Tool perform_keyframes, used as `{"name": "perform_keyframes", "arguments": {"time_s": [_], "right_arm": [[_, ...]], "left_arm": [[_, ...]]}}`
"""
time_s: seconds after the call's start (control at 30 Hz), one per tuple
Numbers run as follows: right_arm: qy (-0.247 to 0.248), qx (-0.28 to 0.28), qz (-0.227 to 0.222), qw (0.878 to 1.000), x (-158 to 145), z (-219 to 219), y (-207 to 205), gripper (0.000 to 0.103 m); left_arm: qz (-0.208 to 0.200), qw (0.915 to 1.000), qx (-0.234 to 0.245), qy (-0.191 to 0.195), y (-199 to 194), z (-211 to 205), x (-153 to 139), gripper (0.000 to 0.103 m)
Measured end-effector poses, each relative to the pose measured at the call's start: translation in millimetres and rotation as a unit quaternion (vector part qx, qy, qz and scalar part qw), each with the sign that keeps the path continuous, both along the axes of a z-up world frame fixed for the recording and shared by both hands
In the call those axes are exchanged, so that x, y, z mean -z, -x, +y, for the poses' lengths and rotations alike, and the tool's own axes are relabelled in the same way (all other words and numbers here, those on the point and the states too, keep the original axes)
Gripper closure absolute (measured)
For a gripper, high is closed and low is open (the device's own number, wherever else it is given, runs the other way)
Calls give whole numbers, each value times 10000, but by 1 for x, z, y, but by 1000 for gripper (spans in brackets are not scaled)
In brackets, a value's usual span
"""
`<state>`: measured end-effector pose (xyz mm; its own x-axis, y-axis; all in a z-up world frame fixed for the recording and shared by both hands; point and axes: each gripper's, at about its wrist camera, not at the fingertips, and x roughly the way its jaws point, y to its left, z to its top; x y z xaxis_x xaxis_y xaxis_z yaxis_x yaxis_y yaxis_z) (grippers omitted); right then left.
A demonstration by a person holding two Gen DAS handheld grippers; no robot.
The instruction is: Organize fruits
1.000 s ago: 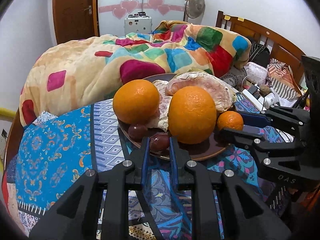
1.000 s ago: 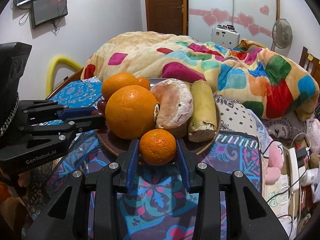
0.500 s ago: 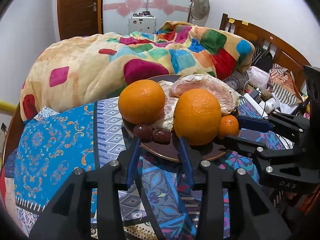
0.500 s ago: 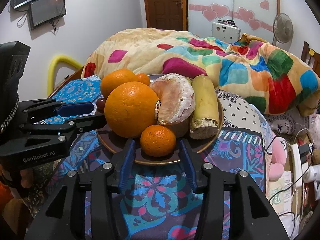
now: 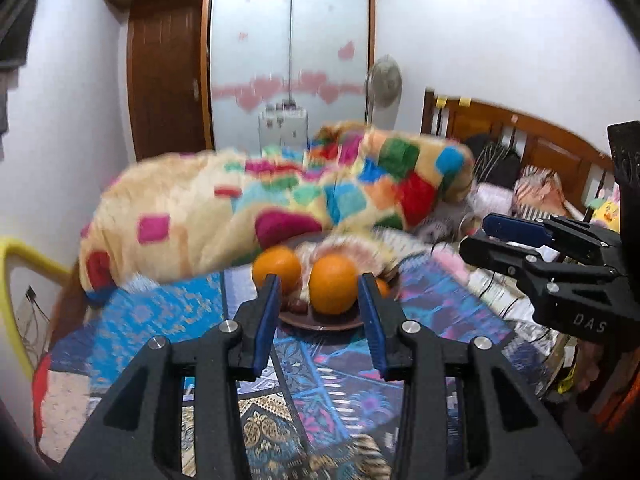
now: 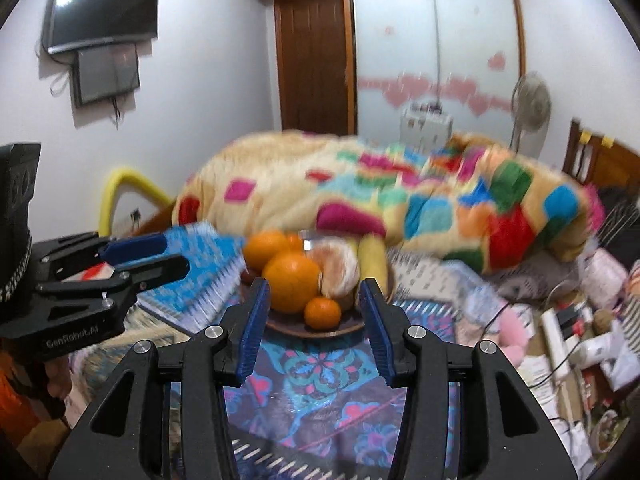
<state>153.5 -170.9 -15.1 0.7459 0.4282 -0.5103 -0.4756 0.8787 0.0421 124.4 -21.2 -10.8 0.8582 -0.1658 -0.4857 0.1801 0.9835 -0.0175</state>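
left tool (image 5: 320, 300) agape, right tool (image 6: 312, 304) agape, both empty

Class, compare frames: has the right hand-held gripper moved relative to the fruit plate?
Yes. The right hand-held gripper has pulled back and up from the plate, jaws open, small orange left behind.

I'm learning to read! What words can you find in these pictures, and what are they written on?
"DAS" is on the side of the right gripper, seen from the left camera.
"GenRobot.AI" is on the side of the left gripper, seen from the right camera; slightly blurred.
The yellow notes on the headboard are too small to read.
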Motion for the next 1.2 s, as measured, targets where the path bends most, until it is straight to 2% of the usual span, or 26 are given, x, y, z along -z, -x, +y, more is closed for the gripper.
{"name": "perform_keyframes", "arguments": {"time_s": [0.2,0.27,0.3,0.33,0.4,0.43,0.57,0.73,0.8,0.9,1.2], "right_arm": [[-346,202,-898,9952,-52,-11,66,60],[-431,286,-1190,9915,-66,-14,89,60],[-474,300,-1261,9904,-70,-14,95,59],[-542,310,-1351,9889,-76,-15,105,58],[-639,349,-1466,9865,-81,-16,117,43],[-681,388,-1552,9848,-84,-17,124,39],[-730,497,-1771,9802,-86,-16,141,25],[-770,601,-1857,9777,-86,-19,151,13],[-770,659,-1897,9766,-85,-19,153,1],[-782,764,-1998,9737,-85,-21,159,0],[-754,747,-2004,9740,-86,-20,164,0]], "left_arm": [[-866,9960,-199,93,71,-2,-51,63],[-1084,9937,-236,144,91,-1,-62,57],[-1180,9925,-265,163,100,-1,-66,51],[-1317,9906,-313,172,112,0,-70,46],[-1490,9880,-394,144,126,1,-74,42],[-1551,9869,-425,145,133,1,-75,40],[-1649,9852,-443,167,150,2,-81,37],[-1801,9820,-543,171,164,2,-85,18],[-1844,9811,-572,134,168,0,-84,14],[-1896,9798,-631,83,172,-3,-83,3],[-1902,9797,-630,93,176,-4,-80,0]]}}
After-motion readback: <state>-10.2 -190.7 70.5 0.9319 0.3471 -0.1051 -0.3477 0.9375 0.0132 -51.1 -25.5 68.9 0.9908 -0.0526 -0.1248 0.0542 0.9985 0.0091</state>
